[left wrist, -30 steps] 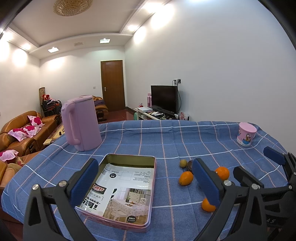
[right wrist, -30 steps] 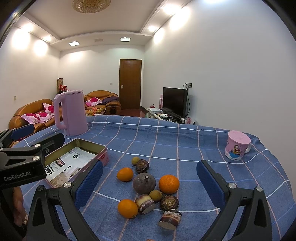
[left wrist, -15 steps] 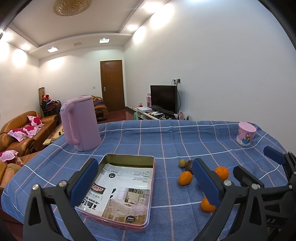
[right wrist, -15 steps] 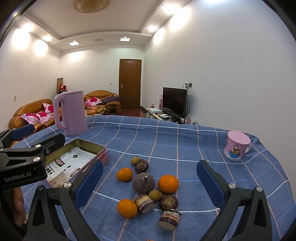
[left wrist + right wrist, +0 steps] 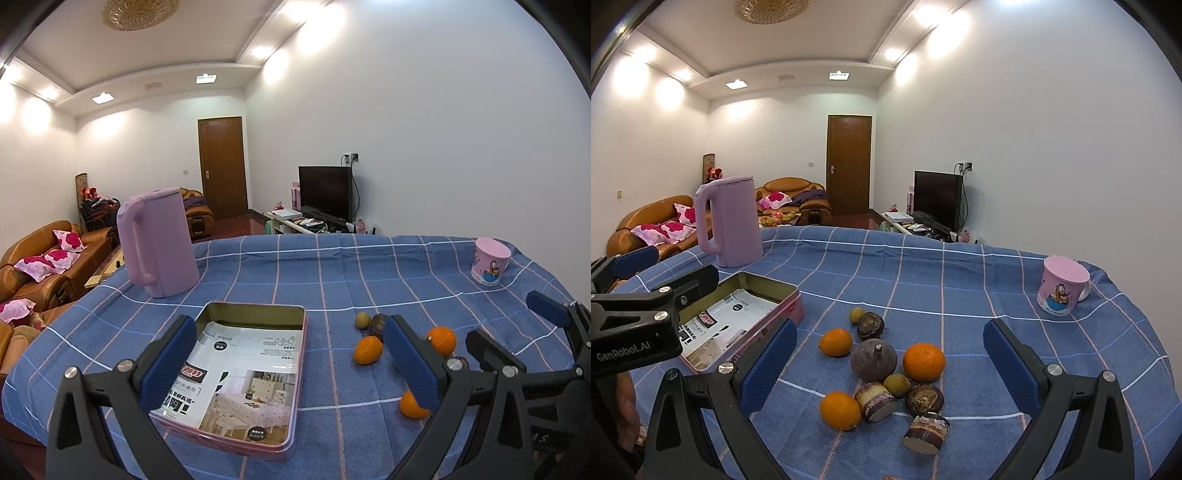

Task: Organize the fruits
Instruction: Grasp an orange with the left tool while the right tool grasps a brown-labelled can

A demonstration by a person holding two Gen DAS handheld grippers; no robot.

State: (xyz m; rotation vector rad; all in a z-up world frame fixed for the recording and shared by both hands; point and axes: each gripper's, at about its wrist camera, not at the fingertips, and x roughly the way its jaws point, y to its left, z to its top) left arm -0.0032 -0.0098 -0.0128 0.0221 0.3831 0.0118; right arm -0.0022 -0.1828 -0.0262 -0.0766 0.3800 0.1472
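Observation:
A pile of fruit lies on the blue checked tablecloth: three oranges (image 5: 923, 361), a big dark purple fruit (image 5: 873, 360), small green fruits (image 5: 897, 383) and several cut dark pieces (image 5: 925, 433). My right gripper (image 5: 890, 369) is open and empty, its jaws wide either side of the pile, above it. A pink tin tray (image 5: 300, 373) with a printed sheet inside lies left of the fruit. My left gripper (image 5: 291, 365) is open and empty over the tray. The tray also shows in the right wrist view (image 5: 783, 317).
A pink kettle (image 5: 157, 242) stands behind the tray. A pink cartoon mug (image 5: 1062, 291) stands at the far right of the table. Sofas, a door and a TV lie beyond the table.
Both grippers have drifted very slightly; the fruit and tray have not moved and both grippers stay open.

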